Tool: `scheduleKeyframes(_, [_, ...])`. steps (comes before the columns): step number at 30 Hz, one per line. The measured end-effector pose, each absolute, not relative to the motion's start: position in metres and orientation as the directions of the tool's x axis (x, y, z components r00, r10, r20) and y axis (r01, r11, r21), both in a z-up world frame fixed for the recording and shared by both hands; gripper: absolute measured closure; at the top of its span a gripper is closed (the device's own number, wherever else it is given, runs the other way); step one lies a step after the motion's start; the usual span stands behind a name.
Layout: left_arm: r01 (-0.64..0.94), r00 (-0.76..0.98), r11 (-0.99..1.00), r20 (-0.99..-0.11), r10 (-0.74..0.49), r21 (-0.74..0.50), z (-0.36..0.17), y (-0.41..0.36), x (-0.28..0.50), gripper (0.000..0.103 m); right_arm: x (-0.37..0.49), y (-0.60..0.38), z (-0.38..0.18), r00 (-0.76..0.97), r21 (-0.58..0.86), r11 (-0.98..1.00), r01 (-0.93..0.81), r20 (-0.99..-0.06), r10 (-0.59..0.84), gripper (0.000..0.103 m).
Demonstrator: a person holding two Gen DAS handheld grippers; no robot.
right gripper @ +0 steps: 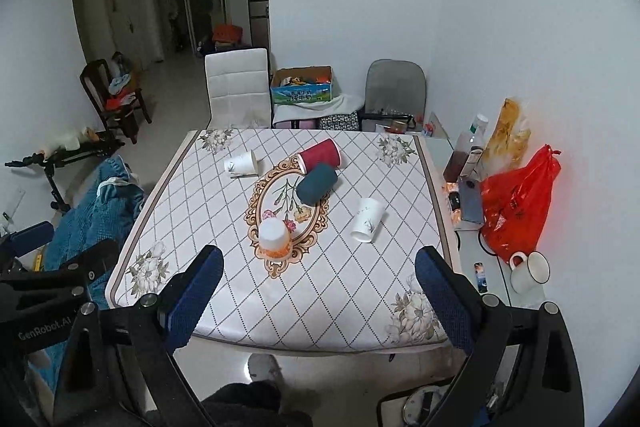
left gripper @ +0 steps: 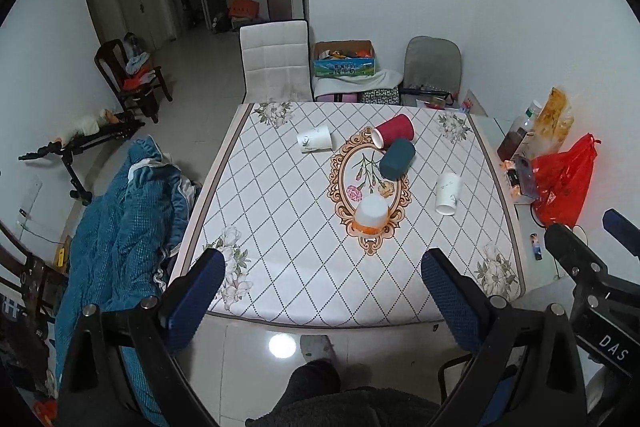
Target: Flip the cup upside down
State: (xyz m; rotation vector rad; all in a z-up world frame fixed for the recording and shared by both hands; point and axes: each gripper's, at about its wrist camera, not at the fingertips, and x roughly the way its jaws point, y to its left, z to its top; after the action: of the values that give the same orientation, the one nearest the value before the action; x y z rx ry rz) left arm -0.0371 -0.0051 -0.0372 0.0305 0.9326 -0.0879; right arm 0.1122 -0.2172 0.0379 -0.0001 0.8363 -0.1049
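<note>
Several paper cups sit on the table with the patterned cloth [left gripper: 280, 227]. A white cup with an orange band [left gripper: 372, 215] stands upside down near the middle; it also shows in the right wrist view [right gripper: 274, 237]. A red cup [left gripper: 394, 131] [right gripper: 320, 155], a dark teal cup [left gripper: 397, 159] [right gripper: 317, 184] and two white printed cups [left gripper: 315, 139] [left gripper: 448, 193] lie on their sides. My left gripper [left gripper: 322, 267] and right gripper [right gripper: 318, 267] are open and empty, above the table's near edge.
A red plastic bag [right gripper: 516, 203], bottles, a phone and a white mug [right gripper: 528, 271] sit on a side surface to the right. A white chair [left gripper: 276, 61] and a cardboard box [left gripper: 344, 59] stand behind the table. A blue blanket [left gripper: 120, 227] lies left.
</note>
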Motion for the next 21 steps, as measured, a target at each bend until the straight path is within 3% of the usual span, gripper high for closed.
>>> scheduleKeyframes(21, [0.07,0.595,0.998,-0.802,-0.05,-0.01,-0.036,0.004,-0.049,0.002,0.113,-0.213,0.038,0.655,-0.043,0.996,0.073,-0.751,-0.08,0.004])
